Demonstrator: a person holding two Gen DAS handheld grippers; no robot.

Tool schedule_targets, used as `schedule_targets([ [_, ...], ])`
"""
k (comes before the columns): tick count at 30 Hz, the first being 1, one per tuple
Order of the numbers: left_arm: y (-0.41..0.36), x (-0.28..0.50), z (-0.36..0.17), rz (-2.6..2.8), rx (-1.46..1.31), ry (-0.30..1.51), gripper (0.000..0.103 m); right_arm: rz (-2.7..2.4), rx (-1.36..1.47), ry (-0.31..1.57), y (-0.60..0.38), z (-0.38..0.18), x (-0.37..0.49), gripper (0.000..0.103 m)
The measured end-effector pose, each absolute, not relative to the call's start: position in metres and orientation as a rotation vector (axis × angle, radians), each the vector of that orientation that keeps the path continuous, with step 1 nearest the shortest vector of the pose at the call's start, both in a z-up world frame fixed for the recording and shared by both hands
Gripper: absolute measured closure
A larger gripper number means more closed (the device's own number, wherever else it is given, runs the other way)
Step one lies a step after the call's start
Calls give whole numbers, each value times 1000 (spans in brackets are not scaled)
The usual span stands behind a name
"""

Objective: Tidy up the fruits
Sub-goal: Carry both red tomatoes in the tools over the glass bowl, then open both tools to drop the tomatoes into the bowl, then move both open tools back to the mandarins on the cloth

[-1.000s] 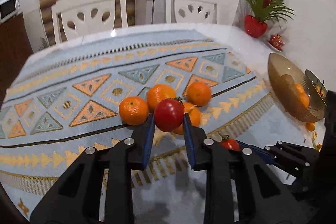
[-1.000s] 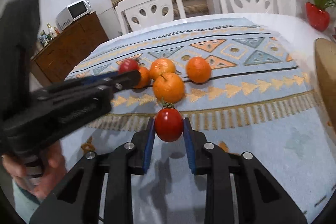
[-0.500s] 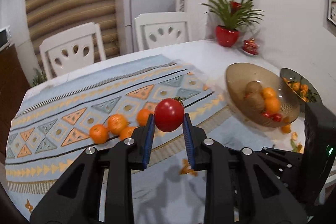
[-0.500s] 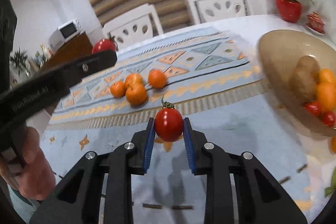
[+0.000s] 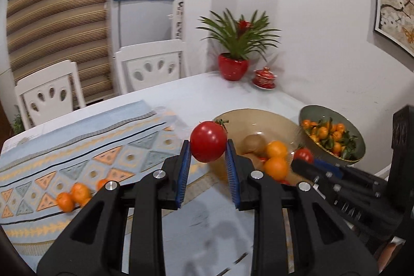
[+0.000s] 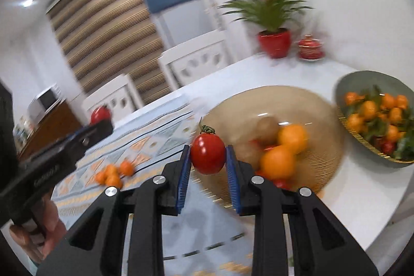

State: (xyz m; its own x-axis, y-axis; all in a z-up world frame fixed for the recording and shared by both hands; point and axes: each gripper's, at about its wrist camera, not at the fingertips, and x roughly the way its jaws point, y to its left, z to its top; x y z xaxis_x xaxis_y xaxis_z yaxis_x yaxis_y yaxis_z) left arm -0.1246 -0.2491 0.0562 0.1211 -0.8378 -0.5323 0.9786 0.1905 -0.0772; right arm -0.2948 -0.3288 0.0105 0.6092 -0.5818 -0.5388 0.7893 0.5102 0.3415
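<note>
While both grippers hang above the table edge, each is clamped on a tomato. The left gripper (image 5: 208, 162) pinches the larger tomato (image 5: 208, 141) at the centre of its own view, and the right gripper (image 6: 208, 163) squeezes a smaller tomato (image 6: 208, 154) with a green stem, just at the near rim of the amber bowl (image 6: 305, 97).

That bowl sits right of centre and already holds oranges (image 6: 278, 162), a brown fruit and other red pieces. Dropping a tomato from height could bruise it, or make it bounce off the rounded fruit and roll out over the shallow rim. The two tools are also close together, so both heading for the same bowl at once risks a knock that loosens a hold.

In the left wrist view the right gripper shows at the lower right with its tomato over the bowl. The right wrist view is blurred, yet only it shows a hand (image 6: 38, 229) gripping the other tool at the lower left, plus a microwave at the left edge. Loose oranges (image 5: 75, 194) lie on the patterned runner (image 5: 85, 146), lower left in both views. A green bowl (image 5: 358, 146) of small leafy oranges stands beside the amber one.
</note>
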Motion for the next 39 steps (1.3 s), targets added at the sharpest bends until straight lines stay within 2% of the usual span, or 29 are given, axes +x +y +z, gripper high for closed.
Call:
schedule_targets([
  [8,-287,-157,36,-1428,369,574,77,-983,740,394,-376,-11,-344,76],
  [21,-319,-171,-2,-1465,428,674,76,-1017,790,432,-394,-31,-350,74],
  [22,-321,-170,-4,-1470,432,683,74,-1016,795,433,-396,-33,-351,74],
  [23,-322,-169,-6,-1472,433,691,68,-1013,802,434,-397,-34,-351,74],
  [24,-322,-169,-8,-1469,433,695,60,-1012,806,436,-397,-35,-352,74],
  [25,-321,-167,-9,-1463,429,698,46,-1012,807,437,-397,-35,-352,74],
  [39,-300,-134,-17,-1419,390,747,44,-963,790,465,-384,-34,-328,74],
])
